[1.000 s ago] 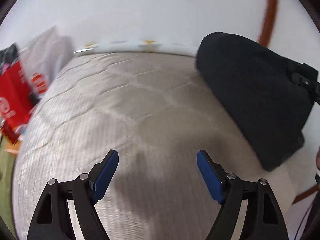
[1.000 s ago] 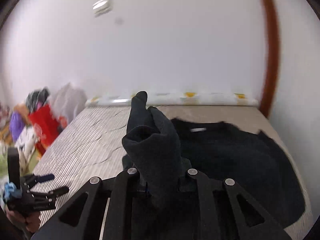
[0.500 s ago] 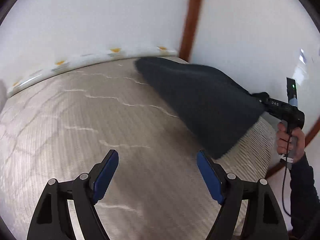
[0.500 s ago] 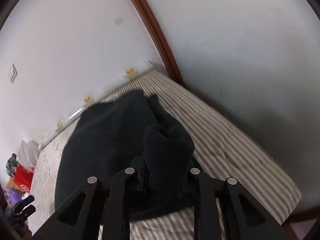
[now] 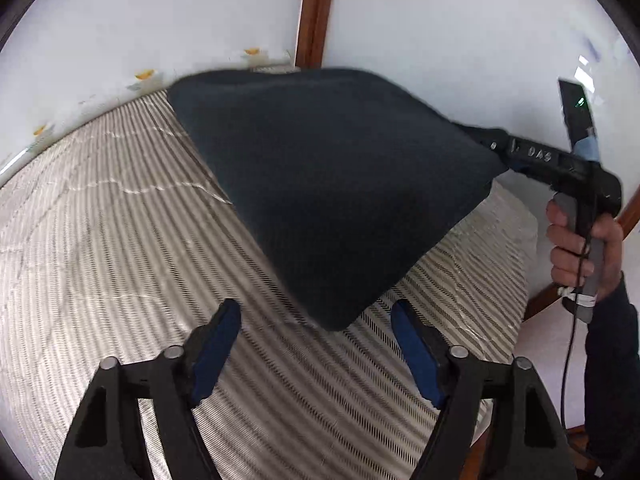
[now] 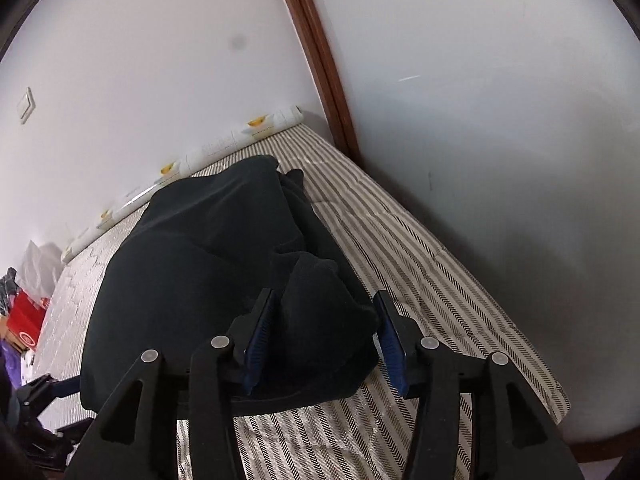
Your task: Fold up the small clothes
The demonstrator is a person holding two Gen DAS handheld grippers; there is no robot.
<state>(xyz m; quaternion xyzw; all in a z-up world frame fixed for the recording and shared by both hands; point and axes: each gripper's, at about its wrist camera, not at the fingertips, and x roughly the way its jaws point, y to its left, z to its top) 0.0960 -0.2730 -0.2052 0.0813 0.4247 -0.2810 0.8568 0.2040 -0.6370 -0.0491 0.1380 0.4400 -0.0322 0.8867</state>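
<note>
The dark garment (image 5: 332, 184) lay on the striped mattress (image 5: 100, 240), toward the corner where the two white walls (image 5: 160, 12) met at a brown wooden post (image 5: 316, 8). In the left wrist view one corner of it was lifted toward the right gripper (image 5: 500, 152), so the cloth slanted up from the bed to that side; its edges were blurred. The person's hand (image 5: 584, 248) gripped the grey handle of that tool, with a dark sleeve (image 5: 612, 380) below it and a thin cable hanging down.

The left gripper (image 5: 316, 344) hung over the mattress with its blue pads (image 5: 216, 344) spread apart and nothing between them; its jaws had just been closing a little. The near corner of the garment lay just beyond its fingertips, not touching them.

In the right wrist view the right gripper (image 6: 324, 336) had a bunched fold of the garment (image 6: 192, 272) between its blue pads (image 6: 260, 336). Its jaws had just been opening, and the pads now stood spread beside the bundle; a gap showed at the right pad, so the cloth sat loose between them rather than pinched. The rest of the garment spread away to the left across the mattress (image 6: 420, 264). At the far left edge, off the bed, lay a pile of coloured things with a red box (image 6: 24, 316)
</note>
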